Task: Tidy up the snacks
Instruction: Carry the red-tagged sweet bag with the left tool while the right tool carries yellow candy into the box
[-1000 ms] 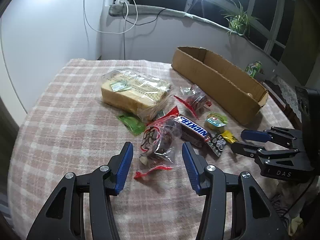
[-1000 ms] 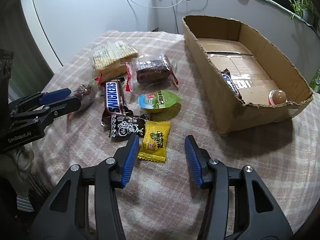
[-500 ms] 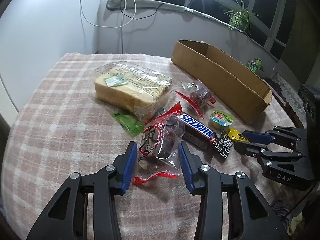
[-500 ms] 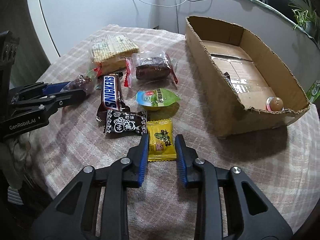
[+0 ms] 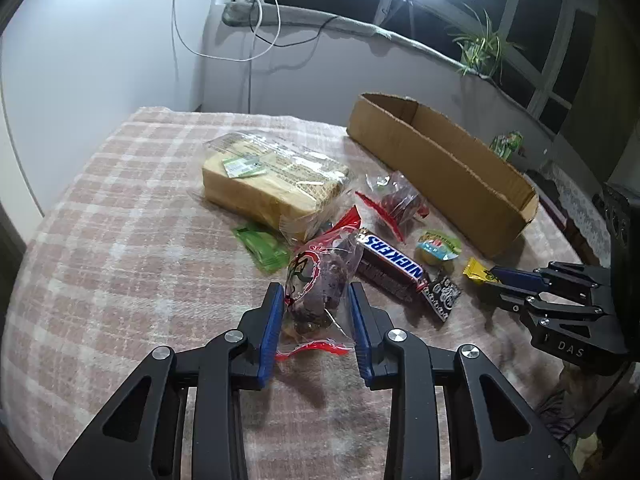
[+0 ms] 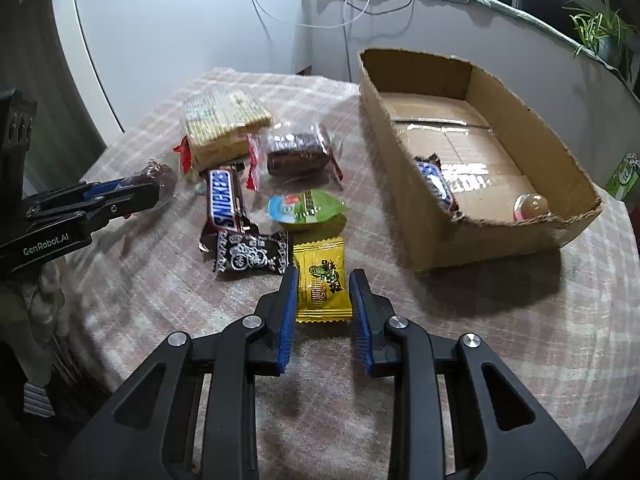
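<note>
My left gripper (image 5: 316, 304) is shut on a clear red-edged packet of dark cake (image 5: 320, 280) and holds it lifted above the checked tablecloth (image 5: 120, 264). My right gripper (image 6: 323, 288) is shut on a yellow candy packet (image 6: 322, 276), lifted a little. The cardboard box (image 6: 576, 172) stands at the right and holds a Snickers bar (image 6: 434, 184) and a small round sweet (image 6: 530, 206). On the cloth lie a Snickers bar (image 6: 222, 198), a black packet (image 6: 250, 258), a green-lidded jelly cup (image 6: 306, 210), a second dark cake packet (image 6: 298, 152) and a bagged loaf (image 6: 224, 122).
A green sachet (image 5: 262, 246) lies by the loaf (image 5: 272, 184). The table's front edge drops off near both grippers. A wall, hanging cables and a windowsill with a plant (image 5: 480, 48) lie behind the box (image 5: 440, 164).
Both grippers closed on their packets: the left on the dark cake packet, the right on the yellow candy packet. Both have risen slightly with their loads.
</note>
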Tool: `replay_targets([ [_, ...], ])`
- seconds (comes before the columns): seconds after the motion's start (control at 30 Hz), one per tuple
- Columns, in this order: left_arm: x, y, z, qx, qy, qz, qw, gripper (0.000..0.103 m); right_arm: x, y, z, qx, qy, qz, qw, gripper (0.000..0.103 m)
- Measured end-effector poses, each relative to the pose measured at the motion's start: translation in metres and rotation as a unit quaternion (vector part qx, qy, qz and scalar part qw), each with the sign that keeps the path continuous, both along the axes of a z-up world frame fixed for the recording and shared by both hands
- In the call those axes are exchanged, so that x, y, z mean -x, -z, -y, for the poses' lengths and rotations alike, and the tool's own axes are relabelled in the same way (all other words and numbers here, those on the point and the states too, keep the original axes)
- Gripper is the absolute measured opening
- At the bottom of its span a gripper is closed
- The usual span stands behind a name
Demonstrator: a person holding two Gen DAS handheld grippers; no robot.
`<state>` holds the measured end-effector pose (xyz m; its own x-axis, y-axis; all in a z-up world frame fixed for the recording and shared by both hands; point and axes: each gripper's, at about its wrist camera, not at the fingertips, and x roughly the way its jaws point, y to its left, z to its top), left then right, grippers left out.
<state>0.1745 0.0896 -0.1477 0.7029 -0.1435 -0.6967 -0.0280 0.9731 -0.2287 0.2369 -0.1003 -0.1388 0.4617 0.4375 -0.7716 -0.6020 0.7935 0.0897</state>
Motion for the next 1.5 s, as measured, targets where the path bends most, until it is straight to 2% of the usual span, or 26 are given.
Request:
replay_targets([
  [0.33, 0.006, -0.033, 0.0, 0.01, 0.002, 0.039, 0.9992, 0.031, -0.006, -0.041, 0.02, -0.031, 0.01, 0.035, 0.999, 0.027],
  [0.77, -0.042, -0.072, 0.028, 0.011, 0.037, 0.076, 0.9963, 0.031, -0.066, -0.075, 0.053, -0.044, 0.05, 0.059, 0.996, 0.027],
  [1.1, -0.101, -0.085, 0.055, 0.013, 0.065, 0.081, 0.9945, 0.031, -0.125, -0.07, 0.065, -0.046, 0.066, 0.049, 0.996, 0.027],
  [1.5, -0.158, -0.073, 0.089, 0.007, 0.092, 0.06, 0.9939, 0.031, -0.178, -0.039, 0.067, -0.036, 0.076, 0.02, 0.996, 0.027],
])
